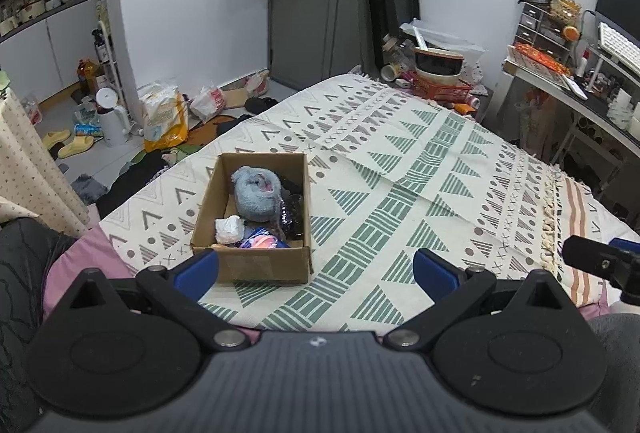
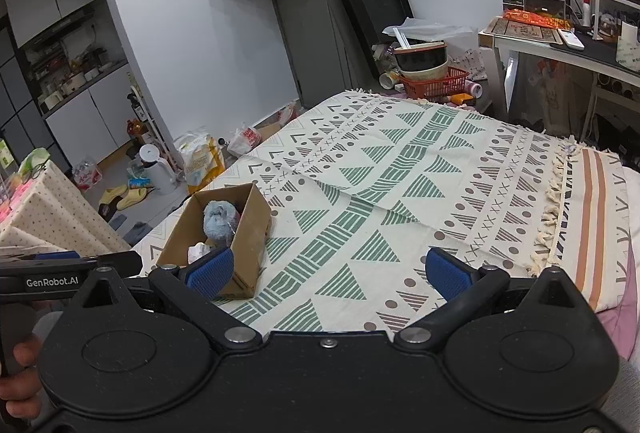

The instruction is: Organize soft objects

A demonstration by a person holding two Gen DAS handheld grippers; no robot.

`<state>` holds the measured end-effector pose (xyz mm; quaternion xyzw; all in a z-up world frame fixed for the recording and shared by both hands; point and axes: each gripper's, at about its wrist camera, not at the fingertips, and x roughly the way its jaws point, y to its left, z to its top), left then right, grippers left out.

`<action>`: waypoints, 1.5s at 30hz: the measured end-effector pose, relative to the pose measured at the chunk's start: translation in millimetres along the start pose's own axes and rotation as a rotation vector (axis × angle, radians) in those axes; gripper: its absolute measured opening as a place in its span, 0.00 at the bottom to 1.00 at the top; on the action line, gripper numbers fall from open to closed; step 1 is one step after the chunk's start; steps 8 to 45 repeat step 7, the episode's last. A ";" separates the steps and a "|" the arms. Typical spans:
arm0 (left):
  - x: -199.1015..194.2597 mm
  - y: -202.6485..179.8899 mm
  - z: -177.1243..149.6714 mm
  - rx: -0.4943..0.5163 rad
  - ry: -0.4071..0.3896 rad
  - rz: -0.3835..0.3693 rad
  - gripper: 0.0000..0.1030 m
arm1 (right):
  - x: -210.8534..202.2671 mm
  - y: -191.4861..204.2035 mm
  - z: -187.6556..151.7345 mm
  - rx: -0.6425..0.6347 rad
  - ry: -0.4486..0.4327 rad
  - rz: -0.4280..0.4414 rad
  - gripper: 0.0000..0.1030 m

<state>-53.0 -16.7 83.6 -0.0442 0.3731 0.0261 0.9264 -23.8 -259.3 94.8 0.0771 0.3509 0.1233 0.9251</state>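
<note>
A brown cardboard box (image 1: 208, 205) (image 2: 250, 233) sits on the patterned blanket (image 1: 400, 169) (image 2: 400, 169) near the bed's left edge. Inside lie a fluffy blue bundle (image 1: 256, 193) (image 2: 218, 219), a small white cloth (image 1: 229, 229) (image 2: 199, 251), a blue-and-pink item (image 1: 262, 242) and something dark (image 1: 294, 211). My left gripper (image 1: 316, 271) hangs open just in front of the box, nothing between its blue pads. My right gripper (image 2: 328, 271) is open too, to the right of the box, its left pad overlapping the box's near corner in view. The right gripper's tip (image 1: 600, 265) shows in the left wrist view.
A cluttered floor lies beyond the bed's left edge: yellow slippers (image 1: 68, 143), a white kettle (image 1: 110, 117), bags (image 1: 166, 117). A red basket with bowls (image 2: 432, 73) stands past the bed's far end. A desk (image 2: 560, 45) is at the right. A hand (image 2: 16, 373) holds the left gripper.
</note>
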 end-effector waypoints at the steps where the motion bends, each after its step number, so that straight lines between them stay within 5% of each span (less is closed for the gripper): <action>1: 0.0 -0.7 -0.2 0.006 -0.004 -0.007 0.99 | 0.2 0.2 -0.5 0.000 -0.002 -0.001 1.00; 45: 4.2 1.0 -0.5 -0.003 -0.029 -0.002 0.99 | 7.4 -2.2 -3.8 0.014 -0.016 0.007 1.00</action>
